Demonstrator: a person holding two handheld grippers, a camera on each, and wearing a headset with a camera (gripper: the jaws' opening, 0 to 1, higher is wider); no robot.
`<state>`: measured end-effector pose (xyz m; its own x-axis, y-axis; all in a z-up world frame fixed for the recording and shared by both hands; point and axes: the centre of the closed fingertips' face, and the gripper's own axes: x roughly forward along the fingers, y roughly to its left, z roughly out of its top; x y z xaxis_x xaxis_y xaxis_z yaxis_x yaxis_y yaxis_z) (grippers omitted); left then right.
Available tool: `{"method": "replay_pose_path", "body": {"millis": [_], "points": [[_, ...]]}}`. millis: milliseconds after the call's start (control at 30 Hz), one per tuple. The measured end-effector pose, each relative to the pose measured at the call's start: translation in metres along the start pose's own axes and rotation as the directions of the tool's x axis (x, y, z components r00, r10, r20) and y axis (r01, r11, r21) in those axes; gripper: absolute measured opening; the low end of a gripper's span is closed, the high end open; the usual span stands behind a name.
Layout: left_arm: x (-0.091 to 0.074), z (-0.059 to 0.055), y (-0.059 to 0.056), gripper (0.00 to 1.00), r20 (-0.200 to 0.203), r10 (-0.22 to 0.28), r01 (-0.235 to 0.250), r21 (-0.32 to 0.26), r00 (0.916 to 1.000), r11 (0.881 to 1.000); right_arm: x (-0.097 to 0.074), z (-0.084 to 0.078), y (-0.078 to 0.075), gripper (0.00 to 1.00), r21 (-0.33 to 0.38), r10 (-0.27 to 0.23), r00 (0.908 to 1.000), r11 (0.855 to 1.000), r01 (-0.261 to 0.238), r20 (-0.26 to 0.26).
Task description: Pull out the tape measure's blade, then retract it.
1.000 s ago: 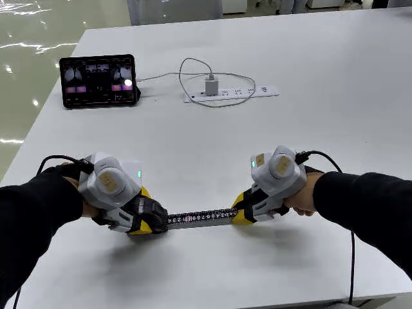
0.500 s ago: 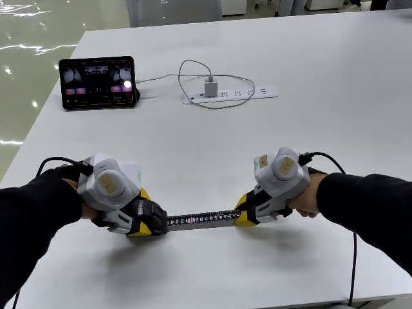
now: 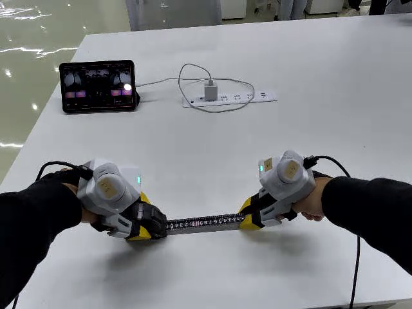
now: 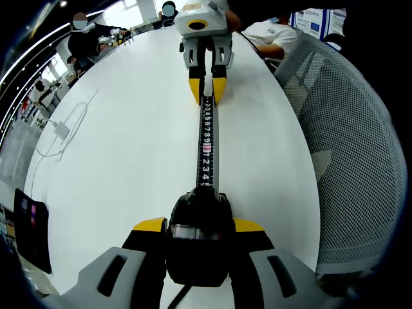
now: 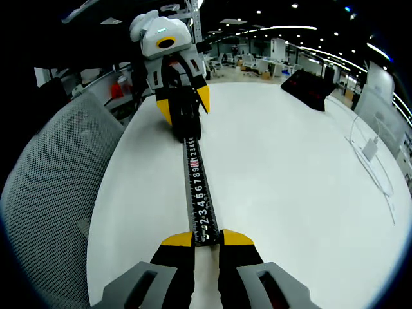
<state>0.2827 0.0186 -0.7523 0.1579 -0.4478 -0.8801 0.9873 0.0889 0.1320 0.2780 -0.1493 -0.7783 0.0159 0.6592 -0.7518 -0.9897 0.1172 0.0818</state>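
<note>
Tongs, left (image 4: 199, 225): clamped on the black tape measure case (image 4: 199, 248), which sits low at the near edge of the white counter (image 3: 302, 129).
Tongs, right (image 5: 206, 239): pinching the free end of the blade (image 5: 195, 193).
Blade: drawn out, running straight between the two tongs, numbers facing up.
Farther back: tablet (image 3: 98, 85) with a lit screen, and beside it a power strip (image 3: 232, 96) with a looped white cable.
</note>
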Motion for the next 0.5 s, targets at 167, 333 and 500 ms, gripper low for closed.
{"method": "replay_pose_path", "body": {"millis": [167,333,500], "points": [[0.0001,-0.0005,0.0003,0.32,0.000,0.000,0.000,0.001,1.0000,1.000,-0.0020,-0.0028,-0.0012,0.09,0.004,-0.003,1.0000,1.000,0.003,-0.003],[0.0001,-0.0005,0.0001,0.32,0.000,0.000,0.000,0.001,1.0000,1.000,-0.0047,-0.0052,-0.0015,0.09,0.012,-0.005,1.0000,1.000,0.005,-0.003],[-0.0001,-0.0001,-0.0001,0.32,-0.001,0.000,0.000,0.001,1.0000,1.000,-0.0071,-0.0076,-0.0013,0.09,0.018,-0.007,1.0000,1.000,0.007,-0.005]]}}
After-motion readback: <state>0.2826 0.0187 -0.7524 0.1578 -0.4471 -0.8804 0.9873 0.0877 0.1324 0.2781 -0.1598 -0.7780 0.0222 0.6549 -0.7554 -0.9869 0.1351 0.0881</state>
